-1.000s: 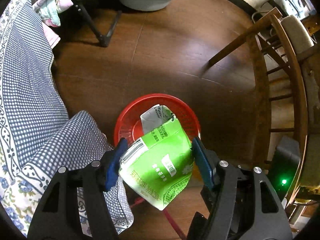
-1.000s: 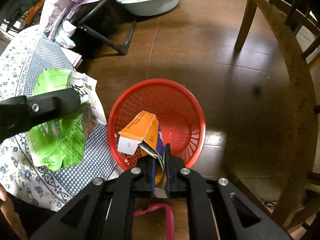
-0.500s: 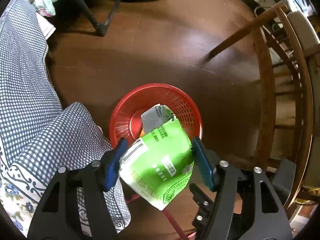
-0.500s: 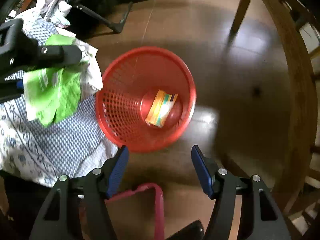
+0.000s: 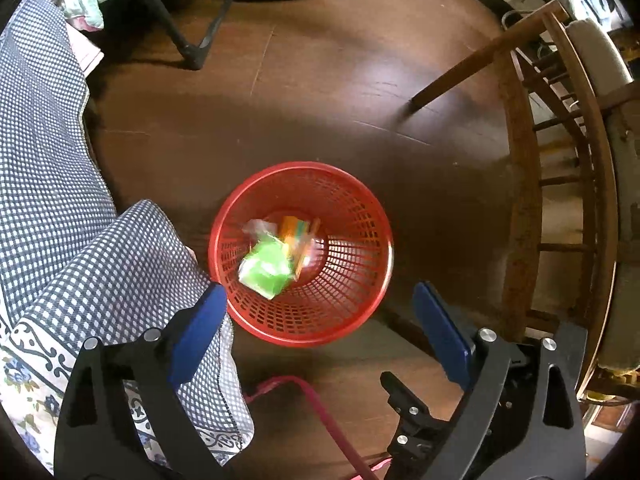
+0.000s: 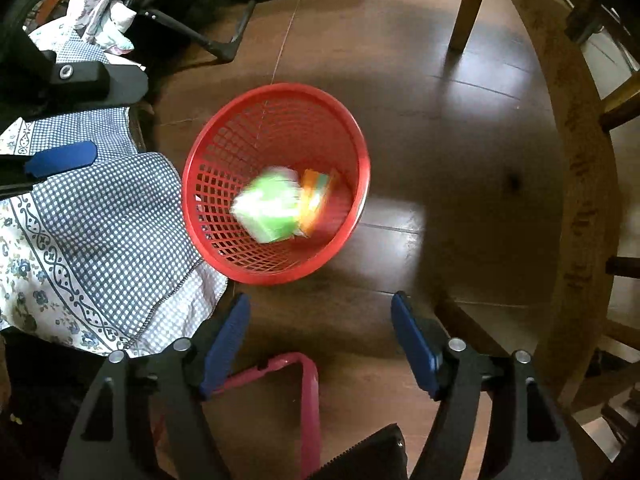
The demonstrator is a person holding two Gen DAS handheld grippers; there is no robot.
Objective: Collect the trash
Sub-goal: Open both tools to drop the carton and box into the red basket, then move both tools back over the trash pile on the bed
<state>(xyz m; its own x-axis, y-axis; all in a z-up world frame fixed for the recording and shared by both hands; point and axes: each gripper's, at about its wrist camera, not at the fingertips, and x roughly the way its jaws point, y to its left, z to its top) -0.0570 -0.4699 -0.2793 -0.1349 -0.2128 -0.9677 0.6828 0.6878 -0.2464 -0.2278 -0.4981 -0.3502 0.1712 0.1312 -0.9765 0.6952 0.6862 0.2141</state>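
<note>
Green carton [image 5: 266,268] has dropped from your left tool [image 5: 320,320] into the red basket [image 5: 360,304]; jaws just opened, empty. Right view: your right tool [image 6: 320,340] released too, orange box [image 6: 316,196] beside the carton in the basket.

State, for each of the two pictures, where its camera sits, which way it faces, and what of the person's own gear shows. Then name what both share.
Left wrist: on the left gripper, facing steeply down at the red basket on the floor; its open blue-padded fingers frame it.
Right wrist: on the right gripper, also facing down; its open fingers show, and the left gripper enters at left.
Shared: basket, green carton and orange carton inside, checked cloth.
</note>
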